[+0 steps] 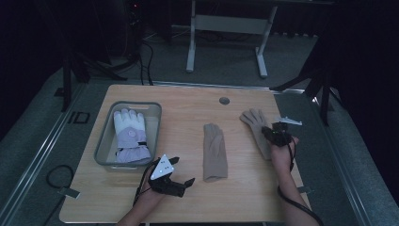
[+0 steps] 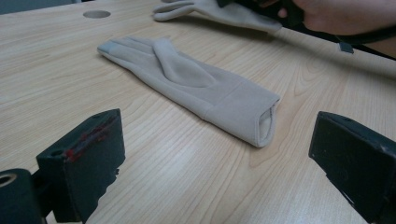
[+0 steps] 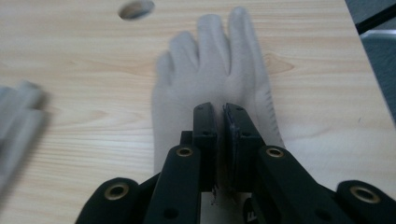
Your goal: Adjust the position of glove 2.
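Two beige knit gloves lie on the wooden table. One glove (image 1: pixel 215 150) (image 2: pixel 196 88) lies flat in the middle, cuff toward me. My left gripper (image 1: pixel 182 170) (image 2: pixel 219 154) rests low on the table just left of that cuff, jaws wide open with nothing between them. The other glove (image 1: pixel 254 125) (image 2: pixel 219 11) (image 3: pixel 210 79) lies at the right, fingers pointing away. My right gripper (image 1: pixel 275 134) (image 3: pixel 219 121) sits over its cuff end with its jaws together, pinching the fabric there.
A grey bin (image 1: pixel 103 146) at the left holds a white and lilac padded glove (image 1: pixel 131 134). A round cable hole (image 1: pixel 224 100) (image 3: pixel 135 9) sits near the table's far edge. The table's right edge (image 3: pixel 369 70) runs close beside the right glove.
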`<state>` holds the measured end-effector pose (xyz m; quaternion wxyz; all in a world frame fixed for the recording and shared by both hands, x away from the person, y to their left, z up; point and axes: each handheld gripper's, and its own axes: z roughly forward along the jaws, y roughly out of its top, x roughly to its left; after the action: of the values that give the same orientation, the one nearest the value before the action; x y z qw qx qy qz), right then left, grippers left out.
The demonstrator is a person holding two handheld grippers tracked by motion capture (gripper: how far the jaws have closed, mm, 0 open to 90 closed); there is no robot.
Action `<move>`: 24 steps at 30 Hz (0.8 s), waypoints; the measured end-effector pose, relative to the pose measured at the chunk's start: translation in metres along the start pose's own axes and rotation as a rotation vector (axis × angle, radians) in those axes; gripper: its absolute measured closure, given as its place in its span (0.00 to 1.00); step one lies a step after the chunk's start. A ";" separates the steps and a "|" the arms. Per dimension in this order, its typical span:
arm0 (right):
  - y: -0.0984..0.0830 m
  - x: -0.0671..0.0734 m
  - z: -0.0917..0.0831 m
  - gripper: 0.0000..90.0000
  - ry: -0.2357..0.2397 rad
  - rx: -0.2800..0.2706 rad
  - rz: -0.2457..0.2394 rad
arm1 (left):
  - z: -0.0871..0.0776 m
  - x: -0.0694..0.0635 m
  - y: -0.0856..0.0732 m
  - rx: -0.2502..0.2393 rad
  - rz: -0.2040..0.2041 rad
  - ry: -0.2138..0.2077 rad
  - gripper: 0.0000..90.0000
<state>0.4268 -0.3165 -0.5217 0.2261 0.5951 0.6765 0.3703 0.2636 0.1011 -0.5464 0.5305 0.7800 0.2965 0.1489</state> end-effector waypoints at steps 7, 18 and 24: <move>-0.018 0.018 -0.028 0.93 -0.077 -0.008 0.028 | 0.000 0.000 0.001 -0.001 0.002 0.001 0.04; -0.060 0.028 -0.041 0.92 -0.126 0.036 0.115 | -0.001 -0.003 0.002 -0.002 0.019 0.000 0.04; -0.068 0.027 -0.034 0.88 -0.115 0.061 0.106 | -0.001 -0.004 0.002 -0.004 0.022 -0.003 0.04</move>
<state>0.3525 -0.2996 -0.5491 0.2265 0.6567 0.6410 0.3263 0.2611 0.0988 -0.5439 0.5307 0.7825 0.2868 0.1542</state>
